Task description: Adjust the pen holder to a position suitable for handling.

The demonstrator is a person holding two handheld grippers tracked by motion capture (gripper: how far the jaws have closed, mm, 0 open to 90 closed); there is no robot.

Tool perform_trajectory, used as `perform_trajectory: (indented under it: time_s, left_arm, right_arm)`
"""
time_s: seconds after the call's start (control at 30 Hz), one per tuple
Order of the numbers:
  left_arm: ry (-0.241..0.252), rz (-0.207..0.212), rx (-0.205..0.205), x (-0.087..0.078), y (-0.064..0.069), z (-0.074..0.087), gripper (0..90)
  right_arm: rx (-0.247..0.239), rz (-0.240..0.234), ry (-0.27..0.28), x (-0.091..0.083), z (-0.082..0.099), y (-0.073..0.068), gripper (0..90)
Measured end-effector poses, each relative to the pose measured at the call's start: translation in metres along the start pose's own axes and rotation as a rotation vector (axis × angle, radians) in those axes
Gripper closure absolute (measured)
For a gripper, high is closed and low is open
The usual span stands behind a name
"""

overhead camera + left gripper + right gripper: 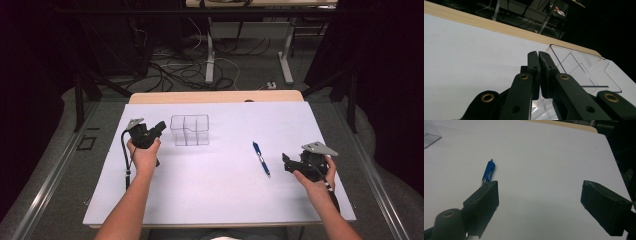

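1. Left gripper [161, 126]: clenched, empty, just left of clear organizer [189, 130].
2. Right gripper [540, 202]: released, jaws wide.
3. Blue pen [261, 158]: flat, right of organizer.
4. Likely next: straddle pen mid-barrel, clench squarely.

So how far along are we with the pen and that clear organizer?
Nothing looks finished yet. The blue pen lies on the white table, apart from the clear organizer, whose compartments look empty. In hand: the left gripper has its jaws together at the organizer's wall, perhaps steadying it; the right gripper is open beside the pen, not on it. Left, if the pen belongs inside: grasping and placing it.
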State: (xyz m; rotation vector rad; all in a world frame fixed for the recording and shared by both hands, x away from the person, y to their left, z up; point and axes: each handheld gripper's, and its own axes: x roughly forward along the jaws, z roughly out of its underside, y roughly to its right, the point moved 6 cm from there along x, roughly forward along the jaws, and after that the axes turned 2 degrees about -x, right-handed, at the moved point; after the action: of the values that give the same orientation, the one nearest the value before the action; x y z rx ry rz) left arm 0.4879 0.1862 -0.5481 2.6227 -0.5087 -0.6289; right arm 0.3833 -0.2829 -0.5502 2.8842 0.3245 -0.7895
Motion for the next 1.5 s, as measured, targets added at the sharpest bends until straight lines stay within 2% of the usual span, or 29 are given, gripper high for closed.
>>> perform_trajectory:
  time_s: [0.2, 0.23, 0.37, 0.4, 0.47, 0.5, 0.77, 0.97, 1.23, 1.33, 1.37, 1.43, 1.5]
  left_arm:
    - [0.018, -0.001, -0.031, 0.007, -0.002, 0.001, 90.0]
    - [0.012, -0.001, -0.045, 0.009, -0.002, 0.002, 90.0]
    - [0.008, 0.004, -0.049, 0.012, -0.003, 0.004, 90.0]
    - [0.013, 0.008, -0.063, 0.013, -0.001, 0.005, 90.0]
    - [0.0, 0.01, -0.046, 0.015, -0.001, 0.006, 90.0]
    - [0.004, 0.011, -0.058, 0.016, 0.001, 0.007, 90.0]
    - [-0.025, 0.005, -0.071, 0.025, 0.002, 0.013, 90.0]
    - [-0.019, -0.001, -0.074, 0.027, 0.002, 0.014, 90.0]
    - [-0.035, -0.023, -0.057, 0.031, 0.0, 0.017, 90.0]
    - [-0.042, -0.036, 0.009, 0.033, -0.001, 0.018, 90.0]
    - [-0.042, -0.036, 0.009, 0.033, -0.001, 0.018, 90.0]
    - [-0.04, -0.052, 0.043, 0.034, -0.001, 0.018, 90.0]
    - [-0.044, -0.059, 0.043, 0.036, 0.0, 0.019, 90.0]
  right_arm:
    - [-0.002, -0.003, -0.001, 0.0, 0.0, 0.0, 14.6]
    - [-0.002, -0.003, -0.001, 0.0, 0.0, 0.0, 14.6]
    - [0.003, -0.006, -0.002, 0.0, 0.0, -0.001, 14.6]
    - [0.002, -0.006, -0.003, 0.0, 0.0, -0.001, 14.6]
    - [-0.005, 0.001, -0.001, 0.0, 0.0, -0.001, 14.6]
    - [-0.003, -0.001, 0.0, 0.0, 0.0, -0.001, 14.6]
    - [0.005, -0.006, -0.005, -0.001, 0.001, -0.001, 14.6]
    - [0.008, -0.007, -0.011, 0.0, 0.002, -0.001, 14.5]
    - [0.007, -0.01, -0.01, 0.001, 0.002, -0.001, 14.6]
    - [0.016, -0.012, -0.02, 0.002, 0.003, -0.002, 14.6]
    - [0.016, -0.012, -0.02, 0.002, 0.003, -0.002, 14.6]
    - [0.015, -0.013, -0.019, 0.002, 0.004, -0.001, 14.6]
    - [0.015, -0.011, -0.02, 0.002, 0.004, -0.001, 14.6]
